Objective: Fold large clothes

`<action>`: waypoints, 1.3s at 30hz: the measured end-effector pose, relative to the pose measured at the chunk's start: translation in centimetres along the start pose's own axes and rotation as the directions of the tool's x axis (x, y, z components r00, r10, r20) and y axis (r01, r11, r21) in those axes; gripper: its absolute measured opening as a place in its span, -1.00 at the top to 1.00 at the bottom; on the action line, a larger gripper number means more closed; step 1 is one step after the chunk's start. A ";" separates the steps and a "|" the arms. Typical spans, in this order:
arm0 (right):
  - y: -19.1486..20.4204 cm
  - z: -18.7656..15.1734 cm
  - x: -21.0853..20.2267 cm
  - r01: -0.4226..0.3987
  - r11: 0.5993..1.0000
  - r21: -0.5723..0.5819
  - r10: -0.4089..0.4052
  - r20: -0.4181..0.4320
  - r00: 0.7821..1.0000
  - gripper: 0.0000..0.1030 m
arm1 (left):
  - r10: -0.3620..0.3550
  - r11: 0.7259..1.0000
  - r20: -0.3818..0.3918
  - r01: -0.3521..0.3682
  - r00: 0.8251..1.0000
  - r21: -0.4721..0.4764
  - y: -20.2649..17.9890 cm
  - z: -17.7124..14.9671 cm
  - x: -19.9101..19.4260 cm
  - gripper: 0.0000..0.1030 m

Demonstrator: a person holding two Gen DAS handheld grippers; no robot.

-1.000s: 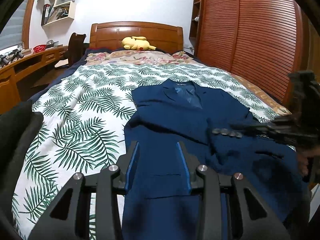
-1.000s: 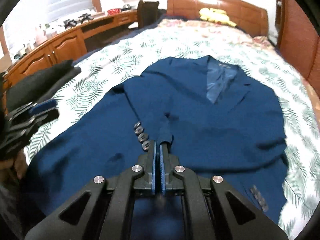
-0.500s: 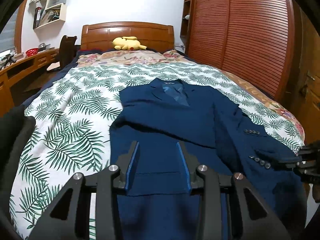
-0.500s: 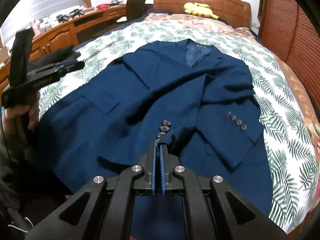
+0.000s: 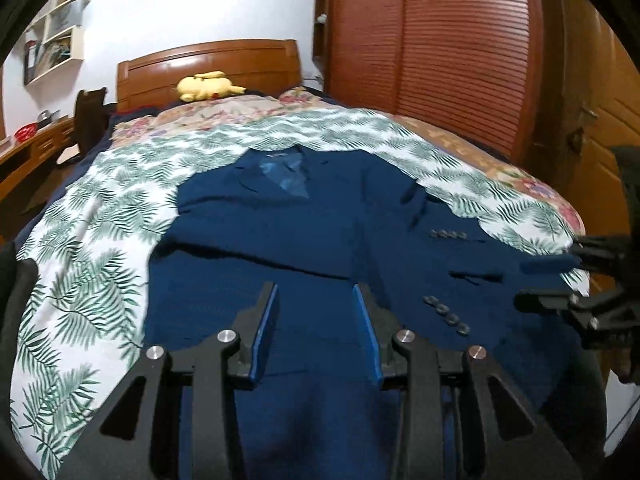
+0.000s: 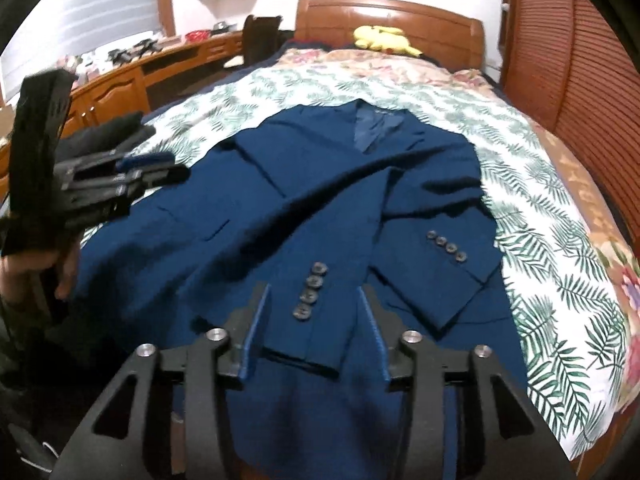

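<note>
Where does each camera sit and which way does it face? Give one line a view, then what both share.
Left wrist: on the left gripper, aimed down the bed at the blue jacket; own open fingers show, the right gripper at the right edge.
Right wrist: on the right gripper, jaws just opened, facing the headboard over the sleeve cuff; the left gripper and a hand show on the left.
Shared: jacket, bed, yellow plush toy, wardrobe.
</note>
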State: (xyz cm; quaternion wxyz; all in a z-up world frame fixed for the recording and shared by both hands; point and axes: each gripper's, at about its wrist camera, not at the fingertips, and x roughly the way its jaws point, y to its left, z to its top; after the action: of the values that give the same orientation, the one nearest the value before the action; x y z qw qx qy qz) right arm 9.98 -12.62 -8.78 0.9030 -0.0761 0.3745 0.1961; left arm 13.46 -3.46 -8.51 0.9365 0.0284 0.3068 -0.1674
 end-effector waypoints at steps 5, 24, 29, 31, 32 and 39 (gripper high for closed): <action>-2.1 -1.0 0.2 0.005 0.999 0.037 -0.005 0.001 1.000 0.06 | -0.035 0.999 -0.001 0.035 0.999 0.021 -2.7 0.4 -0.4 0.30; -6.7 -3.9 0.7 0.006 0.992 0.124 -0.006 0.002 1.000 -0.04 | -0.057 0.998 -0.105 0.057 0.993 -0.003 -5.6 -1.6 1.3 0.30; -6.7 -4.3 1.2 0.006 0.992 0.129 -0.005 -0.006 1.000 -0.05 | -0.048 0.999 -0.137 0.048 0.989 -0.005 -5.4 -2.1 2.2 0.30; -6.7 -4.4 1.3 0.004 0.991 0.136 -0.002 -0.008 1.000 -0.05 | -0.044 0.999 -0.146 0.043 0.988 -0.008 -5.2 -2.3 2.5 0.30; -6.7 -4.4 1.4 0.003 0.990 0.138 -0.002 -0.010 1.000 -0.05 | -0.041 0.999 -0.150 0.040 0.988 -0.009 -5.2 -2.4 2.6 0.30; -6.5 -4.6 1.9 0.003 0.991 0.135 -0.001 -0.019 1.000 -0.06 | -0.041 0.999 -0.196 0.036 0.980 -0.029 -4.4 -3.2 3.2 0.30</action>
State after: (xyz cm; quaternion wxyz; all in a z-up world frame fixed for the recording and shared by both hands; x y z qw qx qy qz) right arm 10.93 -19.26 -13.47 0.9028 -0.0168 0.3952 0.1685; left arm 12.58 -8.05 -12.72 0.8985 0.0272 0.4004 -0.1781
